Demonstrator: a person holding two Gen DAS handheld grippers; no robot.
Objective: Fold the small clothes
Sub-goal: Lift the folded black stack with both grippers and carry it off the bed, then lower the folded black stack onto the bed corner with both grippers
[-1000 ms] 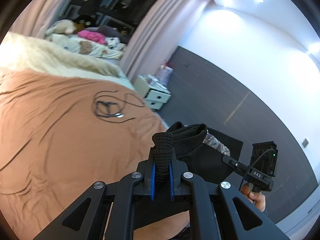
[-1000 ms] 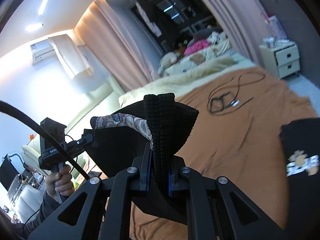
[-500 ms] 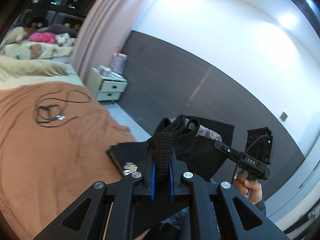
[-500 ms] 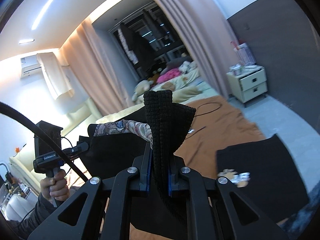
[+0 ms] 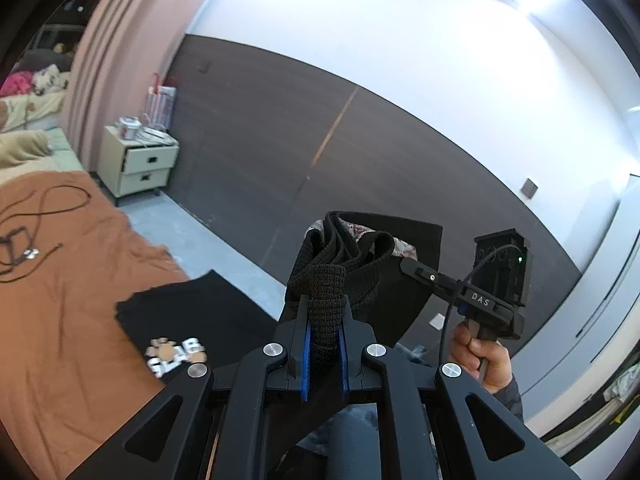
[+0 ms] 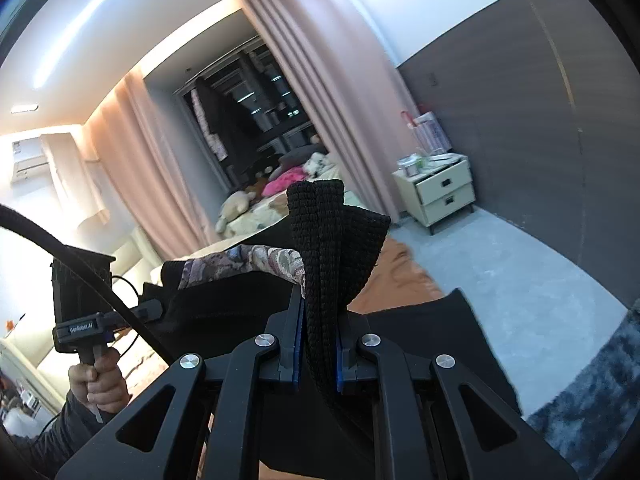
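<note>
Views swung right since second ago; folded black shirt (image 5: pixel 188 320) entered frame on orange bedspread (image 5: pixel 60 280). Left gripper (image 5: pixel 325 344) and right gripper (image 6: pixel 318 344) clamped black garment (image 6: pixel 332 248), held aloft. Nightstand (image 5: pixel 138 162) far, dark wall.

wrist views face level, close; both share nightstand (image 5: pixel 138 168).

FREE: brown bedspread (image 5: pixel 60 320) lying open left of folded black shirt (image 5: pixel 180 320) | BLOCKING: black garment (image 5: pixel 340 256) hanging between both claws | cable (image 5: pixel 36 216) lying farther up the bed
</note>
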